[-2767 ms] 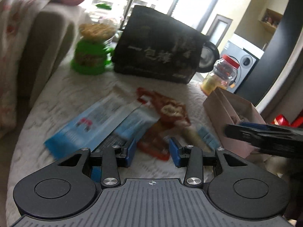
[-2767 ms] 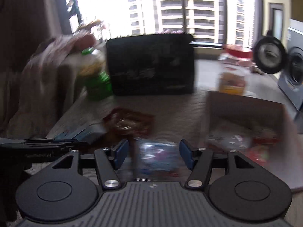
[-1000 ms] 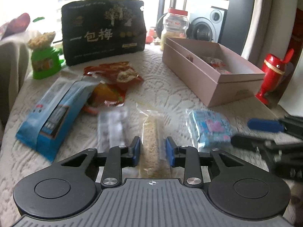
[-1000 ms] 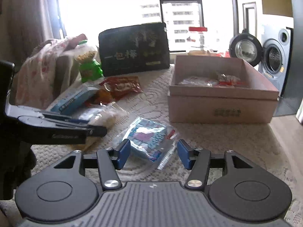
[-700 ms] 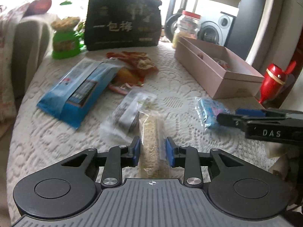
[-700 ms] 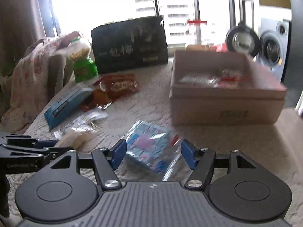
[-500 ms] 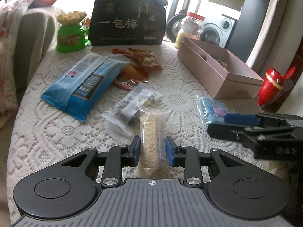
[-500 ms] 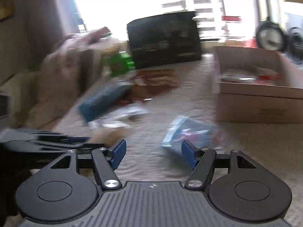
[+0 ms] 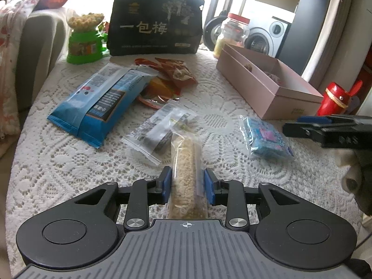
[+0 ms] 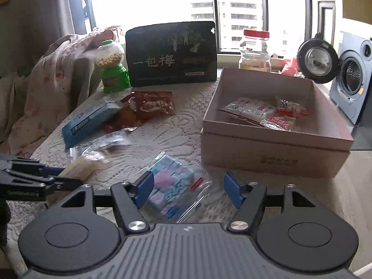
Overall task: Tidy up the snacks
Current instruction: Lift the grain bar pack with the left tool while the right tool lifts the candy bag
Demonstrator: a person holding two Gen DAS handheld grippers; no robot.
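Note:
My left gripper (image 9: 187,183) is shut on a clear-wrapped grain bar (image 9: 184,162) held above the lace tablecloth; it also shows at the left in the right wrist view (image 10: 76,166). My right gripper (image 10: 188,189) is open, its blue pads either side of a clear bag of blue-pink sweets (image 10: 173,183), seen too in the left wrist view (image 9: 265,138). The open pink box (image 10: 274,139) holds several snack packets (image 10: 262,112). A blue packet (image 9: 102,100), red packets (image 9: 173,74) and a clear zip bag (image 9: 158,131) lie on the table.
A black tote bag (image 9: 157,31), a green candy dispenser (image 9: 84,39) and a red-lidded jar (image 9: 233,34) stand at the back. A red figurine (image 9: 336,97) stands right of the box. A draped chair (image 10: 58,74) is left; a washing machine (image 10: 353,74) is right.
My left gripper has closed on the grain bar and lifted it back from the pile. My right gripper has swung and settled over the blue-pink sweets bag, still open.

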